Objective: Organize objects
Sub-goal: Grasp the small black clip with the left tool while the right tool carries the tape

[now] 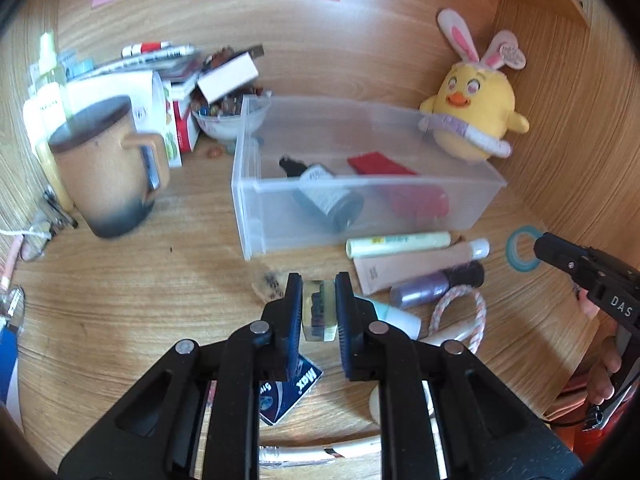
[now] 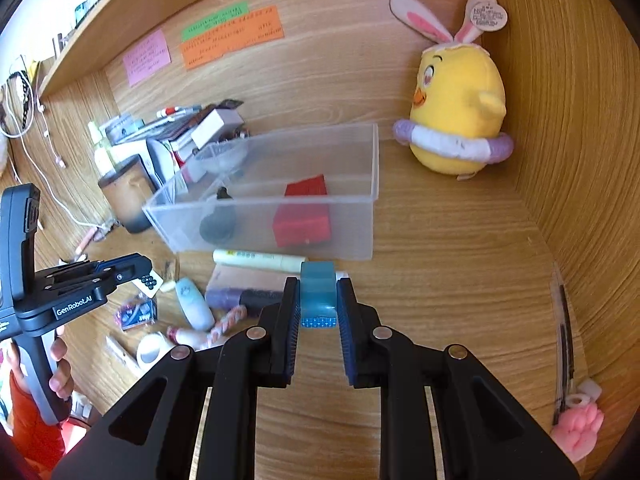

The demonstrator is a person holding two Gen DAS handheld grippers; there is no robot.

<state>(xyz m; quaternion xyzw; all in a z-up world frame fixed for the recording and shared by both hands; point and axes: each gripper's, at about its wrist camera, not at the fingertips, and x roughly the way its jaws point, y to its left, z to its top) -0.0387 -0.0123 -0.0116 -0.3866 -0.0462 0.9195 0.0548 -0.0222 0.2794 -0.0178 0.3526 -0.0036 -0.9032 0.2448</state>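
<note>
A clear plastic bin (image 1: 280, 216) (image 2: 352, 236) stands on the wooden desk and holds a dark bottle (image 1: 328, 196) (image 2: 218, 224) and a red box (image 1: 416, 196) (image 2: 302, 220). My left gripper (image 1: 319, 292) is shut on a small clear block with dark beads (image 1: 318, 314), held just in front of the bin. It also shows in the right wrist view (image 2: 136, 270). My right gripper (image 2: 318, 294) is shut on a roll of blue tape (image 2: 317, 292), near the bin's front wall. It also shows in the left wrist view (image 1: 538, 246).
Tubes (image 1: 398, 244) (image 2: 256, 258), a purple bottle (image 1: 436, 286), a rope ring (image 1: 460, 312) and a small packet (image 1: 288, 396) lie before the bin. A mug (image 1: 108, 168), boxes and a bowl (image 1: 228, 116) stand left. A yellow plush chick (image 1: 476, 112) (image 2: 456, 116) sits at the back right.
</note>
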